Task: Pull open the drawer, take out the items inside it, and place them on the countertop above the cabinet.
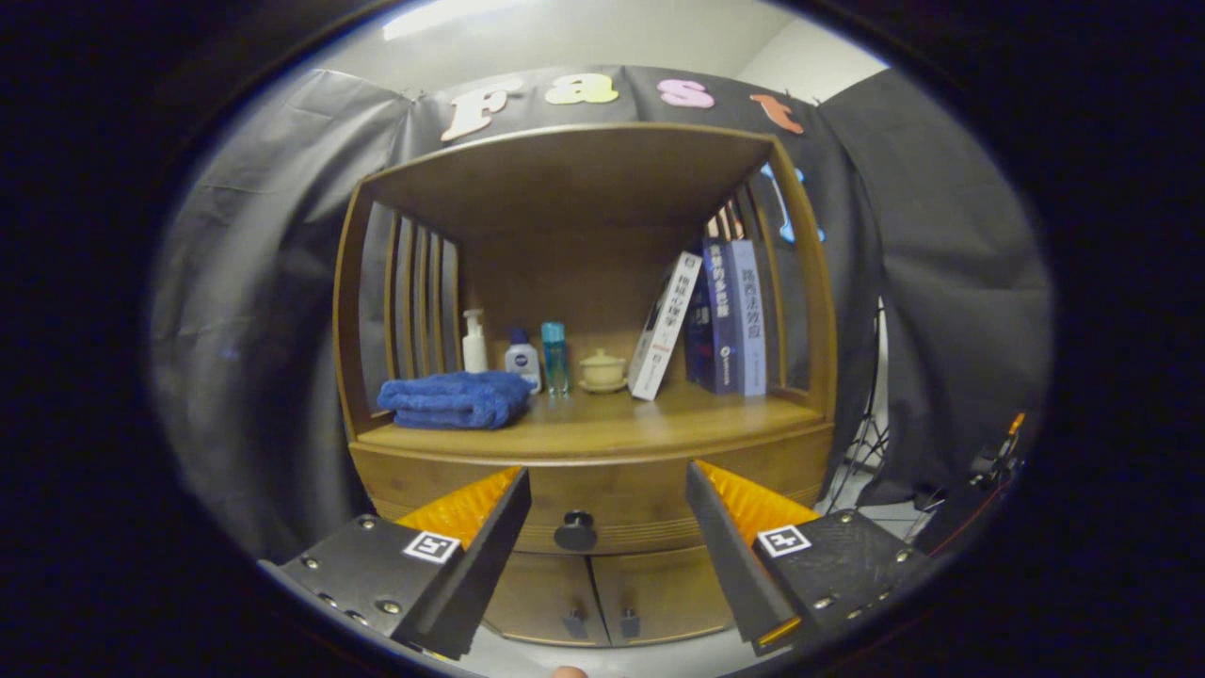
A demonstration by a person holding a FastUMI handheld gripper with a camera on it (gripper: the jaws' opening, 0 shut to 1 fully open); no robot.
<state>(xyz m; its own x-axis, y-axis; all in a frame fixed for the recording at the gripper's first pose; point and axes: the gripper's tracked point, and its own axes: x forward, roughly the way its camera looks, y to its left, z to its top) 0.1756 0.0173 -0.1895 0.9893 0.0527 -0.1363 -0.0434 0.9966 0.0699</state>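
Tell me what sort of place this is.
Likely a staged recording booth, not a real home: black cloth hangs behind a wooden cabinet holding a folded blue towel, toiletry bottles and books. The gripper is open before the drawer knob.

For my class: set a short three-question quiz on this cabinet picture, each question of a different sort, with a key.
1. True or false: the drawer is pulled open.
2. What lies at the near left of the countertop? A) folded blue towel B) plate C) shoe
3. Fill in: the tongs are ____, with the drawer knob ahead between the fingers.

Key: 1 false; 2 A, the towel; 3 open.
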